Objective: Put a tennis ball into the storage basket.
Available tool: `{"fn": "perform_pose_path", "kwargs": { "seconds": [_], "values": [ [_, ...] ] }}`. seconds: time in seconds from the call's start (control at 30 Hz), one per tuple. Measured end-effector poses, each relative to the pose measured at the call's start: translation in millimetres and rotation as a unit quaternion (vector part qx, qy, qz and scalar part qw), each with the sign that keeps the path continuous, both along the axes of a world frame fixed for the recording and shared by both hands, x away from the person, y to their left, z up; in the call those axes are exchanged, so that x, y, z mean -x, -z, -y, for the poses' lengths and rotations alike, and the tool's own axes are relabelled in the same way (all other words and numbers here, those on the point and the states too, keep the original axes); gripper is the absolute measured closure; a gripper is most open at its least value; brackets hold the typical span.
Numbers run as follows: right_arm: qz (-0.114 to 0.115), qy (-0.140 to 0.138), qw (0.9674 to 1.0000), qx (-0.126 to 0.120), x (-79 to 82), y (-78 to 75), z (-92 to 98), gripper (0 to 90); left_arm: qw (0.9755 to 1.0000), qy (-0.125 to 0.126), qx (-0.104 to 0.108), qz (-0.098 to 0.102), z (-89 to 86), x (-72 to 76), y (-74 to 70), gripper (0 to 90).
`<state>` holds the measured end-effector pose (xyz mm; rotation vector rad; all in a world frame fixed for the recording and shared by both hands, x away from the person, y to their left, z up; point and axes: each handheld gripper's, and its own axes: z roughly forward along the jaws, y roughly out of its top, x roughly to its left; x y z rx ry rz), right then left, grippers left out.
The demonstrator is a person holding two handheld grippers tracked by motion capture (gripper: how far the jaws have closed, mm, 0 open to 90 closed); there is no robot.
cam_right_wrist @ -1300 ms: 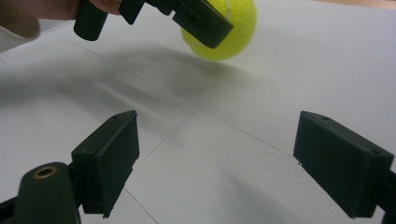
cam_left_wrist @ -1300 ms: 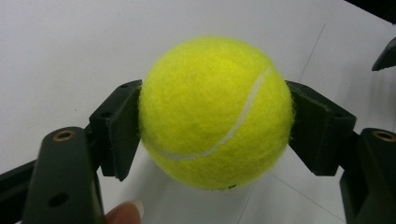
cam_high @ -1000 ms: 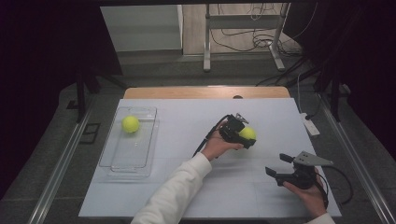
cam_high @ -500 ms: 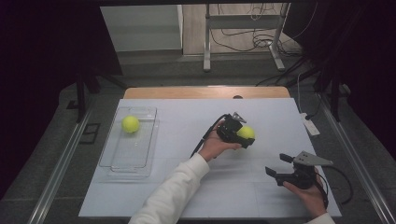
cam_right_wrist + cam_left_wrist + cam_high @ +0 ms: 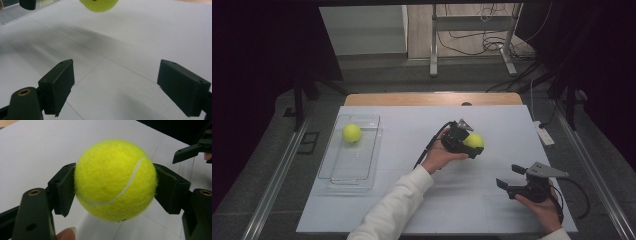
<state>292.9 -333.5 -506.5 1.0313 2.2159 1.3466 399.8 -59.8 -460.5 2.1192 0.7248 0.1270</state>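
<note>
left gripper (image 5: 467,142) clamps the tennis ball (image 5: 115,180), right of the clear tray (image 5: 337,170); right gripper (image 5: 117,87) gapes wide, holding nothing.

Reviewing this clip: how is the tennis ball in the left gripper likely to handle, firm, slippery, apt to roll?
The tennis ball is felt-covered, so it probably grips well against the left gripper pads. It keeps its round shape under the squeeze, so likely springy rather than soft. Being round, it would probably roll if dropped on the flat table.
</note>
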Motion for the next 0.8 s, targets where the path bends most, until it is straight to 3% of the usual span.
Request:
{"fn": "perform_pose_path", "kwargs": {
  "seconds": [0.8],
  "values": [
    [0.0,0.001,1.0,0.002,0.1,0.3,0.4,14.6,0.9998,-0.01,0.011,0.013,-19.2,6.0,-9.2,26.6]
  ]
}}
